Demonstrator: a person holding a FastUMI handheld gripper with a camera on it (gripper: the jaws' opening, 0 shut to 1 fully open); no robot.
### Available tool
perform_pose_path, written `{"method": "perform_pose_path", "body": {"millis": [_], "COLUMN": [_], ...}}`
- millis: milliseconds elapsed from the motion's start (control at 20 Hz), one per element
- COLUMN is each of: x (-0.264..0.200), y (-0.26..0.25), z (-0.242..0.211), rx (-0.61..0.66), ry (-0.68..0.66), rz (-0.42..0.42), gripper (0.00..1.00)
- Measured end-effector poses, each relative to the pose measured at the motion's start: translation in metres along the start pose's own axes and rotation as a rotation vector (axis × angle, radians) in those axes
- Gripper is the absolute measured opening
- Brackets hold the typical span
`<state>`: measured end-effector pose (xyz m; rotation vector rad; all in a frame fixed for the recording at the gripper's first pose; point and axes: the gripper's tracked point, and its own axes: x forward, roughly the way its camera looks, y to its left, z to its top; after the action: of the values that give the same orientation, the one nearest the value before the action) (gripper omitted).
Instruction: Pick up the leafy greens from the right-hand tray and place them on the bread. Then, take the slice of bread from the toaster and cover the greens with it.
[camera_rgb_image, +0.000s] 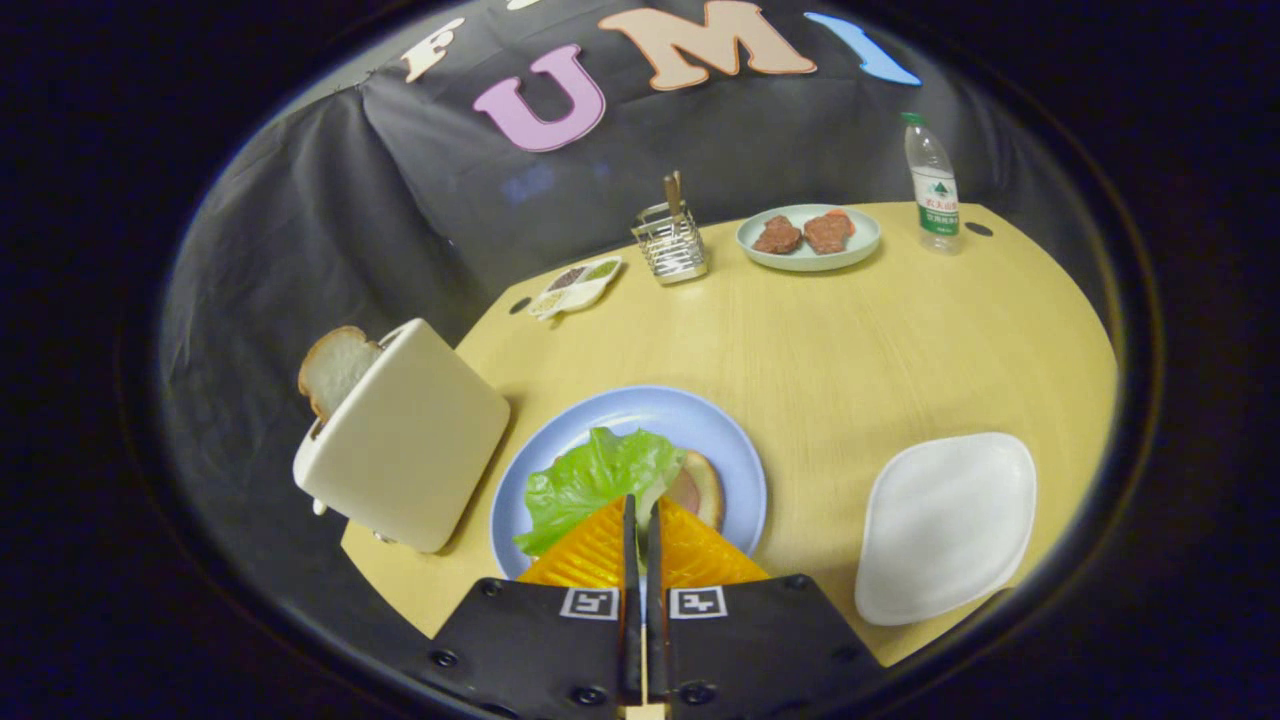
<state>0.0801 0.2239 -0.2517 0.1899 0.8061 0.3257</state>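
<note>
A green lettuce leaf (595, 478) lies over a slice of bread (706, 490) on a blue plate (640, 405), just ahead of my fingers. My gripper (640, 505) is shut, its tips pinching the leaf's pale stem end right above the plate. Left of the plate stands a cream toaster (410, 440) with a slice of bread (335, 368) sticking up out of its slot. To the right of the plate lies a white tray (945, 525) with nothing on it.
At the table's back stand a pale plate with two brown patties (808, 238), a water bottle (932, 185), a wire utensil holder (672, 245) and a small condiment dish (578, 285). The toaster sits close to the table's left edge.
</note>
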Motion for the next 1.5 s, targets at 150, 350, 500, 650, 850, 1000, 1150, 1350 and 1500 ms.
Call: {"method": "perform_pose_path", "body": {"millis": [150, 350, 500, 650, 850, 1000, 1150, 1350, 1500], "x": [0.002, -0.009, -0.021, -0.038, -0.057, -0.066, -0.074, -0.079, -0.077], "y": [-0.005, -0.006, -0.002, 0.009, 0.040, 0.055, 0.080, 0.115, 0.151], "z": [-0.003, 0.001, 0.005, 0.020, 0.021, 0.034, 0.045, 0.074, 0.083], "rx": [-0.017, -0.017, -0.026, -0.038, -0.063, -0.120, -0.122, -0.135, -0.153], "ry": [0.000, -0.012, -0.023, -0.068, -0.027, -0.028, -0.022, -0.076, -0.093], "rz": [-0.032, -0.061, -0.076, -0.082, -0.039, -0.061, -0.045, -0.015, 0.029], "gripper": [0.25, 0.53, 0.73, 0.94, 1.00, 1.00, 1.00, 1.00, 1.00]}}
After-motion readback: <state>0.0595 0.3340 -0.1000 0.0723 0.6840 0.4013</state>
